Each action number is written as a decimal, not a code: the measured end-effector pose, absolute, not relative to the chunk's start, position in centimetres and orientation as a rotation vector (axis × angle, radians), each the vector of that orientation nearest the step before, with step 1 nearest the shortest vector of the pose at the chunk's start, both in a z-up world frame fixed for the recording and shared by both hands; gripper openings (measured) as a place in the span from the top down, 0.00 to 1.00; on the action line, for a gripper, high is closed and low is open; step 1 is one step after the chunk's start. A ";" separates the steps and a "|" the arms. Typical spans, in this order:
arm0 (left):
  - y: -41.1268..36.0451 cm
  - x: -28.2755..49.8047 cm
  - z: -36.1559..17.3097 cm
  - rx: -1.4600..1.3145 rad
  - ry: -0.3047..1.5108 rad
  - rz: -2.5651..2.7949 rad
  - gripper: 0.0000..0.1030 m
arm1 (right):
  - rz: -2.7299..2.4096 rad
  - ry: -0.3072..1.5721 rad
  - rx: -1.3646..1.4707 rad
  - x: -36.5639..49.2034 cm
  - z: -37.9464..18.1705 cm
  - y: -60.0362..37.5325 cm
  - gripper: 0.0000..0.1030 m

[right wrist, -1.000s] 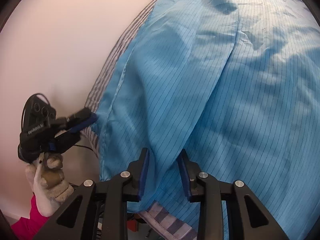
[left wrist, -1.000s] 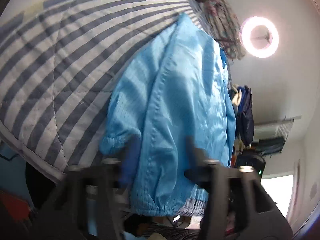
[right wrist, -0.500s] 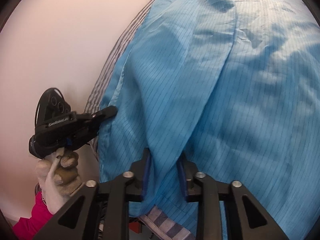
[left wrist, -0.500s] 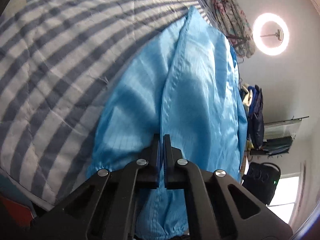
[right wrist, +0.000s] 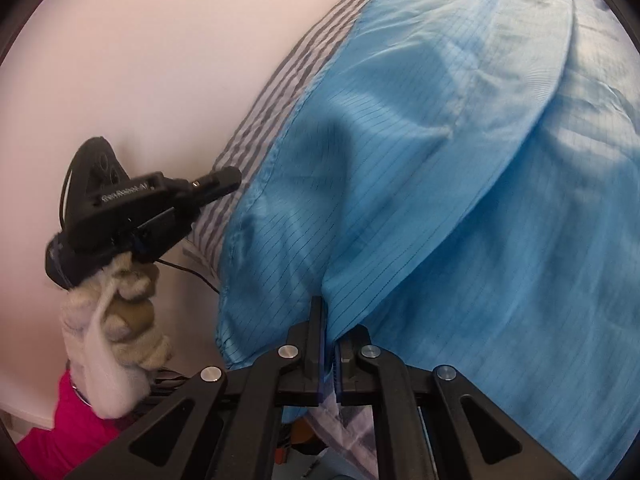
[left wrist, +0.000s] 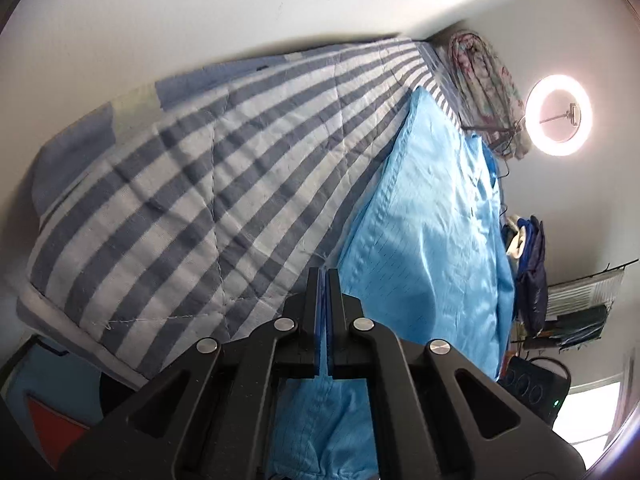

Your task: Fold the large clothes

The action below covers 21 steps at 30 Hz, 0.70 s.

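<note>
**A:** Where does the blue garment (left wrist: 432, 240) lie?

**B:** Spread on the striped quilt (left wrist: 192, 208) of the bed, its long axis running away from both grippers toward the far end, near the ring light (left wrist: 559, 115). The near hem hangs over the bed's edge.

**A:** And the fingers?

**B:** The right gripper (right wrist: 329, 344) has its fingers pressed together on a gathered fold of the garment at the near edge. The left gripper (left wrist: 323, 292) is also closed; blue cloth shows between and below its fingers, so I judge it clamped on the hem at the garment's left side.

**A:** Which hand leads?

**B:** Both hold the near end, the left one, in a knitted glove (right wrist: 116, 320), out at the corner. The far end lies straight ahead, so the fold probably carries the hem forward along that axis.
</note>
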<state>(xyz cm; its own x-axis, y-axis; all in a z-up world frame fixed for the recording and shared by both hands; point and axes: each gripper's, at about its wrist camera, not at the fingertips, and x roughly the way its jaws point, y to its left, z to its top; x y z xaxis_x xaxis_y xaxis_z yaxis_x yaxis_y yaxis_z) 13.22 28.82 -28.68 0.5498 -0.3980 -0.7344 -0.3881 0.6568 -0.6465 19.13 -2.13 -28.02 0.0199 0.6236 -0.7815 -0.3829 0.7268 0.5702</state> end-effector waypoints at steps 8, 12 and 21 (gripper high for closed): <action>26.8 12.9 -26.7 -0.760 1.020 -0.020 1.00 | 0.808 1.365 0.201 18.6 -27.2 -3.2 0.86; 25.1 12.1 -23.9 -0.619 0.984 -0.038 1.00 | 0.783 1.338 0.099 17.4 -25.2 -3.8 0.66; 22.1 12.9 -25.3 -0.598 0.987 -0.149 1.00 | 0.700 1.044 0.066 19.6 -20.2 -4.4 0.70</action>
